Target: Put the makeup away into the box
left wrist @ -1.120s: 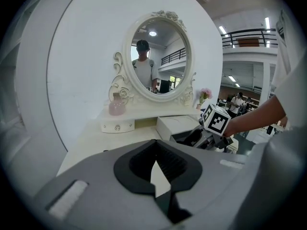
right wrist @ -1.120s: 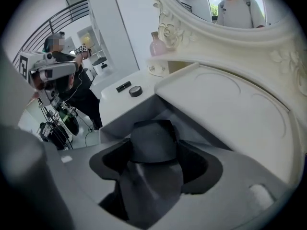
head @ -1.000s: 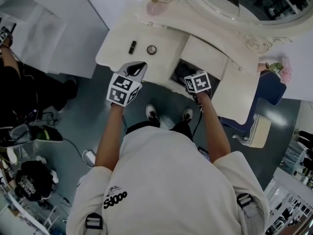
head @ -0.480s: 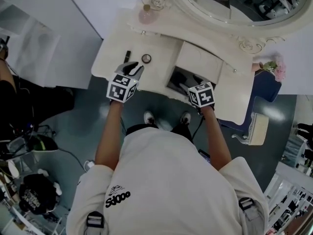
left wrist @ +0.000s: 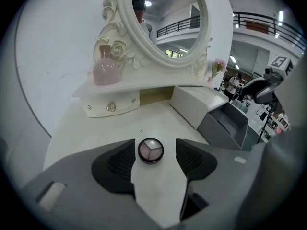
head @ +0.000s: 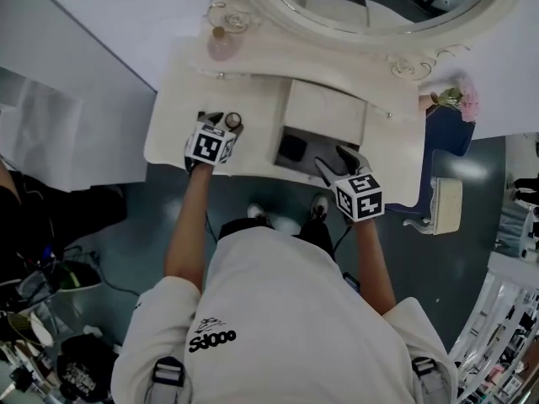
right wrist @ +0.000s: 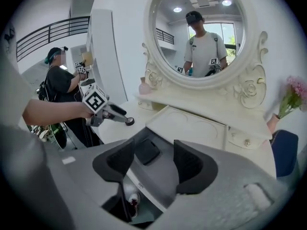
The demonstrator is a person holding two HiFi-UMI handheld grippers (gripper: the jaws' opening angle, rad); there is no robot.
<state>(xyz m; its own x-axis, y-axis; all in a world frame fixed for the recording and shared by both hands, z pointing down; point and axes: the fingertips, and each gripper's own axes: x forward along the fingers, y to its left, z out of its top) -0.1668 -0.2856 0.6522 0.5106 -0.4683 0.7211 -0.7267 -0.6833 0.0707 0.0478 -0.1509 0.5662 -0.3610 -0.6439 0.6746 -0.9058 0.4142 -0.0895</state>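
Observation:
A round eyeshadow compact (left wrist: 150,150) lies on the white vanity top (left wrist: 96,138), between the pads of my left gripper (left wrist: 156,146). Those jaws are opening and do not touch it. In the head view the left gripper (head: 221,125) is at the compact (head: 234,119), with a small dark tube (head: 201,116) just to its left. The box is a grey drawer (head: 316,146) pulled out of the vanity, with a black square case (head: 292,148) inside. My right gripper (head: 334,160) hangs over the drawer's front edge; its jaws (right wrist: 153,150) are closing on nothing.
A pink perfume bottle (left wrist: 104,71) stands on the shelf under the oval mirror (left wrist: 163,23). A raised white lid (head: 324,112) sits behind the drawer. Pink flowers (head: 461,103) and a blue stool (head: 446,133) are at the right. Another person (right wrist: 60,87) stands left of the vanity.
My left gripper has moved forward and down over the tabletop to the compact and opened. My right gripper has lifted back out of the drawer toward the person.

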